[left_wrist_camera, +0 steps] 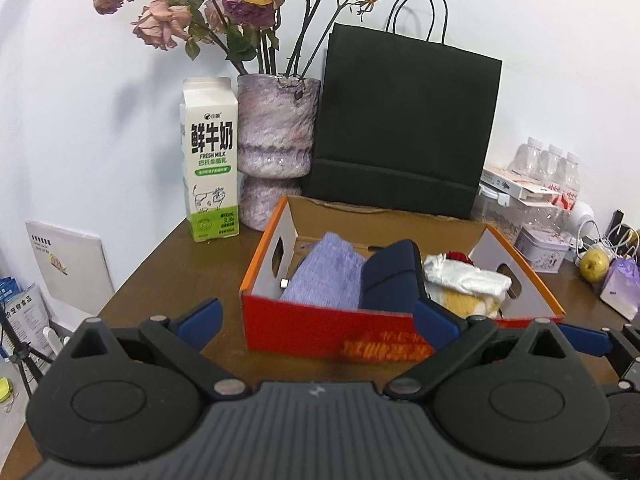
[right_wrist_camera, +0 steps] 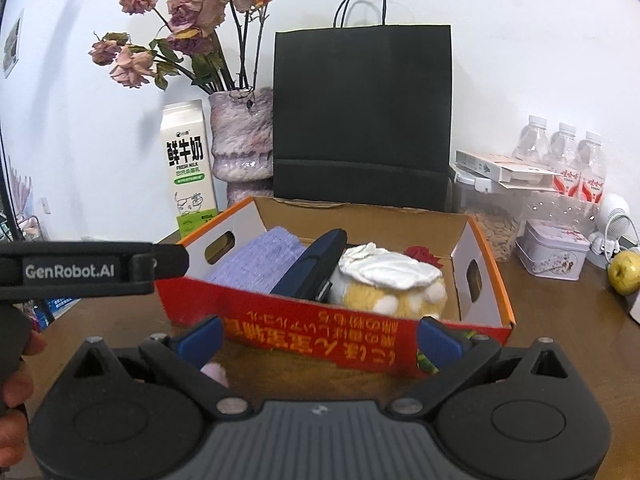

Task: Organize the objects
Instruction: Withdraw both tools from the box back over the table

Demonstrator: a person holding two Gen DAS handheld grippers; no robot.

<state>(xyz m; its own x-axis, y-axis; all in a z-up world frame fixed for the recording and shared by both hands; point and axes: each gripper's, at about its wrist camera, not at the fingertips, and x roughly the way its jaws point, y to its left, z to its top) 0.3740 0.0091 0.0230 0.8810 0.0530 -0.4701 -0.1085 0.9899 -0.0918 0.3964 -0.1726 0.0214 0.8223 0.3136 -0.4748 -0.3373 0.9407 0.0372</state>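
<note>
Two hand-held grippers, left (left_wrist_camera: 316, 320) and right (right_wrist_camera: 320, 338), jaws apart, brown table (left_wrist_camera: 176, 276), white wall (left_wrist_camera: 80, 80)

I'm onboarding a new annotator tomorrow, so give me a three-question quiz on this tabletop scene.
1. True or false: the left gripper and the right gripper are both open and hold nothing.
2. What stands right behind the cardboard box? A) milk carton B) black paper bag C) water bottles
3. Name the fruit at the table's right side.

Key
1. True.
2. B: the black paper bag is right behind it; the milk carton is back-left and the water bottles back-right.
3. A yellow-green apple.
</note>
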